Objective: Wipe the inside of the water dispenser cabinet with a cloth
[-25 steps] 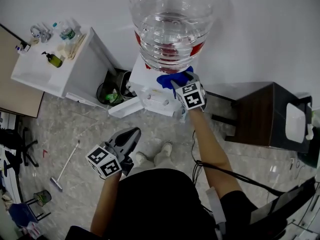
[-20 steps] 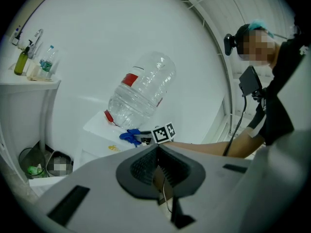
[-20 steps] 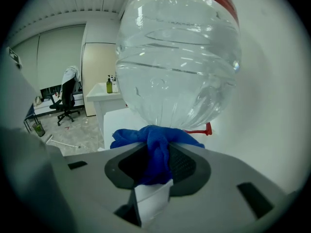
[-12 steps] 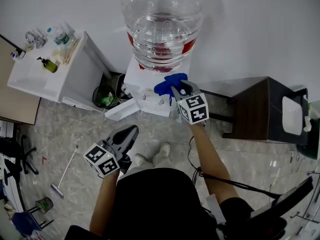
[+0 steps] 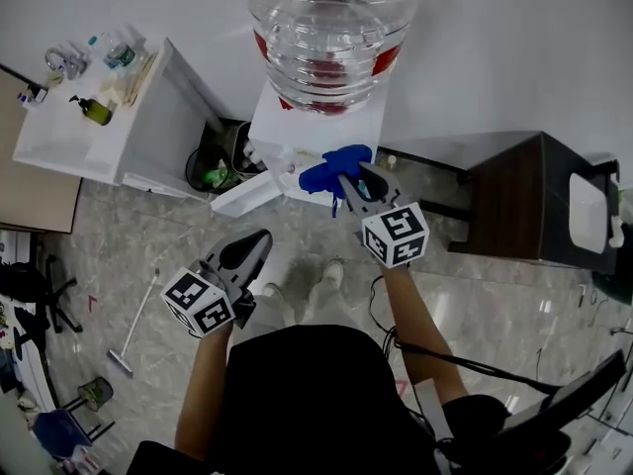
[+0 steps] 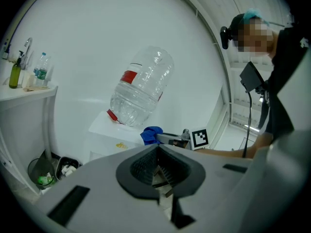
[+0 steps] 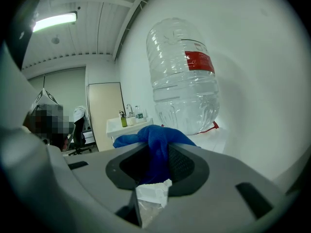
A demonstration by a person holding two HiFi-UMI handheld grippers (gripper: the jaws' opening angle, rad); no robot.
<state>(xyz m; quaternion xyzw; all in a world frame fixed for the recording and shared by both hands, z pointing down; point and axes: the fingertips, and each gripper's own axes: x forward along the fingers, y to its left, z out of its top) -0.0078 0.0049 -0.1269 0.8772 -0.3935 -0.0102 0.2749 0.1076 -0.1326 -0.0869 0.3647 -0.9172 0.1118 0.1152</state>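
Against a white wall stands a boxy white water dispenser under a big clear plastic bottle. At its top's front edge, the right gripper has just closed its jaws on a crumpled blue cloth. The left gripper, well apart, is closed and empty.

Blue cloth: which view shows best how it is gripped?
The right gripper view: the blue cloth sits clamped in the right gripper, bunched above its pads. The head view shows only a blue bundle at that gripper's tip; the left gripper view shows a small, distant blue lump.
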